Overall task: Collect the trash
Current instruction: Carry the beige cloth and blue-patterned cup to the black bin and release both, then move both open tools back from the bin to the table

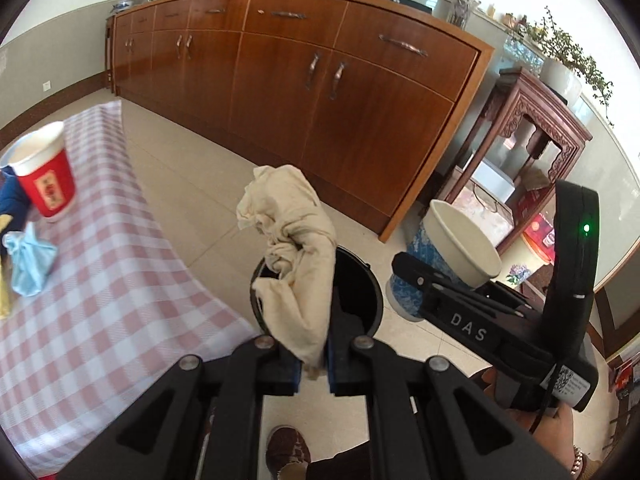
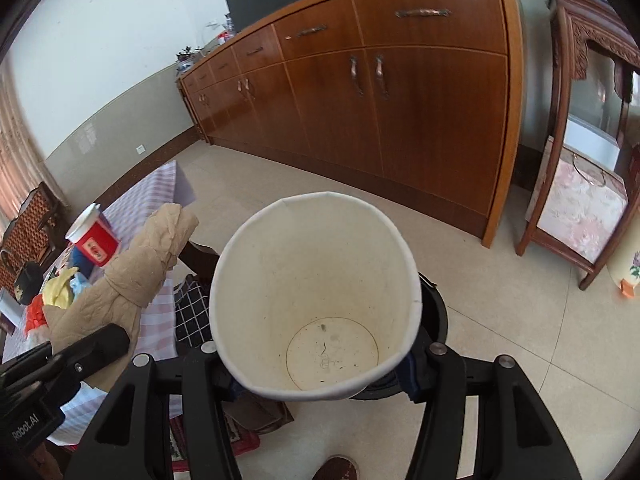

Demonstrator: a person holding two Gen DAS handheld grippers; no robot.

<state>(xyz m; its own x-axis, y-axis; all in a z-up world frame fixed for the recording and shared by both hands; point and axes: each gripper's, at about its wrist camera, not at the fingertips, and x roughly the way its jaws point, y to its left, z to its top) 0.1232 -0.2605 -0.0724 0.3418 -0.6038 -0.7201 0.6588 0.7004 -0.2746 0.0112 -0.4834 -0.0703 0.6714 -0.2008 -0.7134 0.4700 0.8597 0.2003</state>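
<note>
A crumpled cream-coloured paper napkin (image 1: 296, 256) stands up from between the blue pads of the left gripper (image 1: 312, 364), whose two black fingers are closed tight on its lower end. The napkin hangs above the opening of a round black trash bin (image 1: 360, 296) that stands on the pale tiled floor (image 1: 208, 184). In the right wrist view the same napkin (image 2: 132, 272) is seen at the left, looking more brown.

A white paper cup with a blue pattern on its outside (image 1: 448, 248) is clamped in the right gripper (image 1: 436, 284). Its fingers are set about half apart and press on the two sides of the cup. The cup is tilted, and in the right wrist view its empty inside (image 2: 316, 300) with small dark specks on the bottom fills the middle. The black bin (image 2: 434, 316) shows just behind and below the cup.

At the left is a table with a pink and white checked cloth (image 1: 104, 280). A red and white paper cup (image 1: 44, 176) stands on it, and near it lies a crumpled light blue tissue (image 1: 28, 260). Behind everything a long brown wooden sideboard (image 1: 304, 76) runs along the wall, and at the right stands a carved dark wooden stand (image 1: 532, 140). A brown shoe (image 1: 288, 452) is seen on the floor at the bottom.
</note>
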